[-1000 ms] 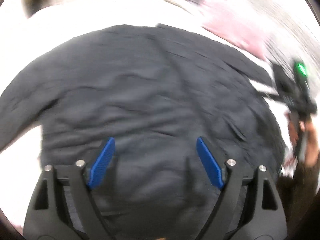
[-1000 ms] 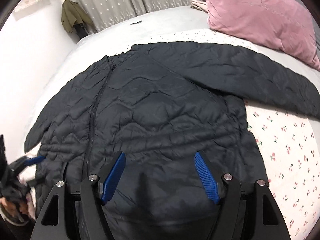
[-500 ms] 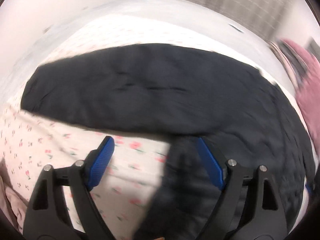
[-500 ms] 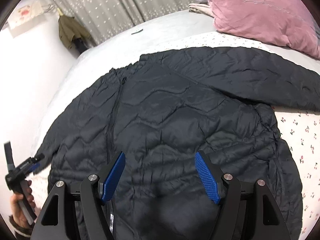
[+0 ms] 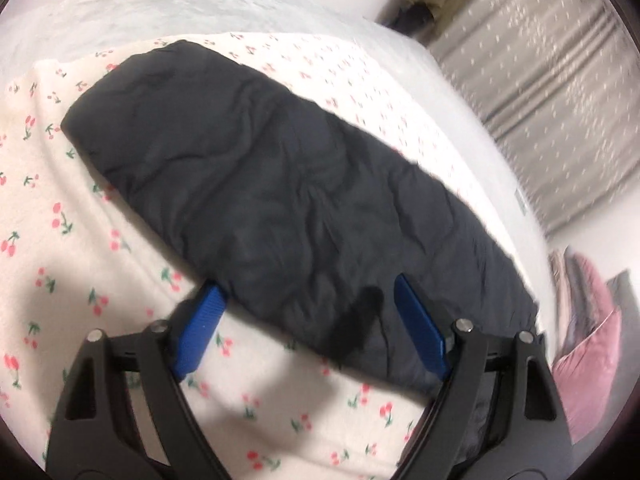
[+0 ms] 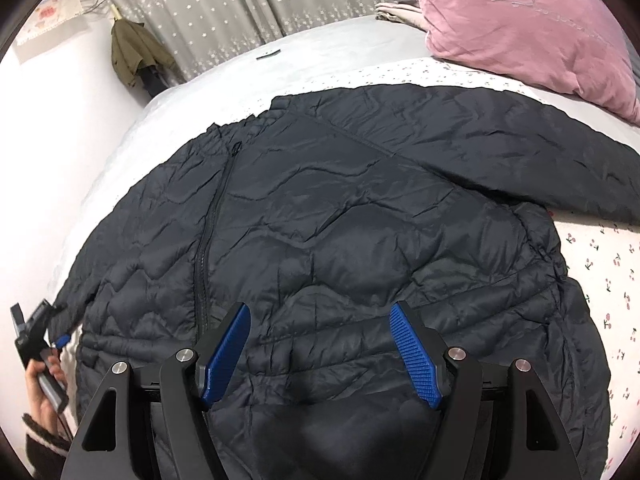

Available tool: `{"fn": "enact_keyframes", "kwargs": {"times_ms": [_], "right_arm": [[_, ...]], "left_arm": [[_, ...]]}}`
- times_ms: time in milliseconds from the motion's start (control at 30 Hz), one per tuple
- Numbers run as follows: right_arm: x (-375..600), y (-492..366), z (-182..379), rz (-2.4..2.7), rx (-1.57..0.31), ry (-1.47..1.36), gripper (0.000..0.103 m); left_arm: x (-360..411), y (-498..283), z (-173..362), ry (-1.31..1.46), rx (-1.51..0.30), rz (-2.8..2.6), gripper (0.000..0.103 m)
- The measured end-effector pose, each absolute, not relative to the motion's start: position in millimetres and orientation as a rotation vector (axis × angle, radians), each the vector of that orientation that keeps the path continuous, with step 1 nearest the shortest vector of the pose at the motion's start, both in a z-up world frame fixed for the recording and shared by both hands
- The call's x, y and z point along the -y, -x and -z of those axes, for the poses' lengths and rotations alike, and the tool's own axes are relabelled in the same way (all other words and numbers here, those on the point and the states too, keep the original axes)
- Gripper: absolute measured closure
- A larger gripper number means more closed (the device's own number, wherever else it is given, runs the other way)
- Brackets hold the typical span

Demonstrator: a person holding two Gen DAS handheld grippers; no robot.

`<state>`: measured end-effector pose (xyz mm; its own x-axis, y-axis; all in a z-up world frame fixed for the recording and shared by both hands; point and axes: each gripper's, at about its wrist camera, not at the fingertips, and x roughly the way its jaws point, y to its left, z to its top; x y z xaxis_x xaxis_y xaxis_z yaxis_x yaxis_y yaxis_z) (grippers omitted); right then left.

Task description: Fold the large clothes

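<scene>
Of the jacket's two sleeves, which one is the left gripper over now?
The left gripper hangs open over the sleeve that lies straight across the cherry-print sheet. The other sleeve reaches toward the pink pillow, far from it.

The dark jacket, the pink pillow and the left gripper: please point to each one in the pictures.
dark jacket [image 6: 360, 216]: right wrist view, on the quilted chest panel.
pink pillow [image 6: 520, 20]: right wrist view, on its middle.
left gripper [image 5: 308, 322]: left wrist view, midway between its blue fingertips.

Bed [image 6: 224, 80] with cherry-print sheet [image 6: 600, 264], dark quilted jacket [image 6: 340, 240] spread flat, pink pillow [image 6: 520, 28]
</scene>
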<state>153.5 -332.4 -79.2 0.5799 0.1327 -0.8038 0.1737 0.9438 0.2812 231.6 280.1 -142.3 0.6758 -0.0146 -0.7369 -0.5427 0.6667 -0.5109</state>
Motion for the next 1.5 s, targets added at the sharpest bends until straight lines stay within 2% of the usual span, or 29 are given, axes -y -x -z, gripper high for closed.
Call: {"fn": "enact_keyframes", "kwargs": {"times_ms": [100, 200, 233, 267, 333, 400, 500, 800, 1033, 1233, 1300, 1367, 1433, 1500], "right_arm": [[328.9, -152.1, 76.1, 0.032, -0.952, -0.331, 0.029], [326.7, -149.9, 72.6, 0.036, -0.940, -0.310, 0.029], [326.6, -149.8, 72.6, 0.037, -0.940, -0.307, 0.029], [326.7, -149.9, 72.5, 0.038, -0.940, -0.306, 0.029], [327.7, -150.5, 72.9, 0.045, -0.941, -0.308, 0.029], [329.3, -151.5, 73.3, 0.052, -0.942, -0.317, 0.029], [331.0, -151.7, 71.8, 0.053, -0.937, -0.322, 0.029], [329.1, -151.5, 71.0, 0.044, -0.942, -0.313, 0.029], [327.3, -150.7, 70.0, 0.040, -0.936, -0.305, 0.029], [327.2, -152.1, 71.9, 0.041, -0.943, -0.308, 0.029], [326.9, -152.2, 71.9, 0.041, -0.943, -0.307, 0.029], [326.9, -152.3, 71.9, 0.039, -0.944, -0.308, 0.029], [327.4, -152.7, 72.6, 0.035, -0.945, -0.309, 0.029], [327.5, -153.4, 72.4, 0.031, -0.946, -0.306, 0.029]], "left_arm": [[-295.0, -233.9, 146.2, 0.856, -0.718, -0.327, 0.019], [-306.0, -235.4, 142.3, 0.889, -0.690, -0.329, 0.028], [-309.5, -233.7, 143.3, 0.908, -0.683, -0.329, 0.040], [-316.2, -232.7, 145.5, 0.938, -0.676, -0.339, 0.063], [-322.7, -227.8, 148.8, 0.996, -0.674, -0.355, 0.093], [-326.6, -219.6, 145.3, 1.046, -0.636, -0.336, 0.093], [-310.8, -216.0, 120.1, 0.971, -0.572, -0.295, 0.095], [-209.5, -236.0, 25.0, 0.717, -0.454, 0.049, 0.096], [-113.1, -242.2, 6.9, 0.554, -0.533, 0.298, 0.096], [-16.9, -249.4, 26.2, 0.305, -0.709, 0.522, 0.096], [14.8, -248.5, 48.1, 0.190, -0.828, 0.574, 0.092], [36.4, -248.6, 72.4, 0.081, -0.951, 0.614, 0.078], [43.1, -239.0, 82.3, 0.029, -0.998, 0.637, 0.070], [42.7, -232.4, 77.3, 0.021, -1.008, 0.663, 0.055]]}}
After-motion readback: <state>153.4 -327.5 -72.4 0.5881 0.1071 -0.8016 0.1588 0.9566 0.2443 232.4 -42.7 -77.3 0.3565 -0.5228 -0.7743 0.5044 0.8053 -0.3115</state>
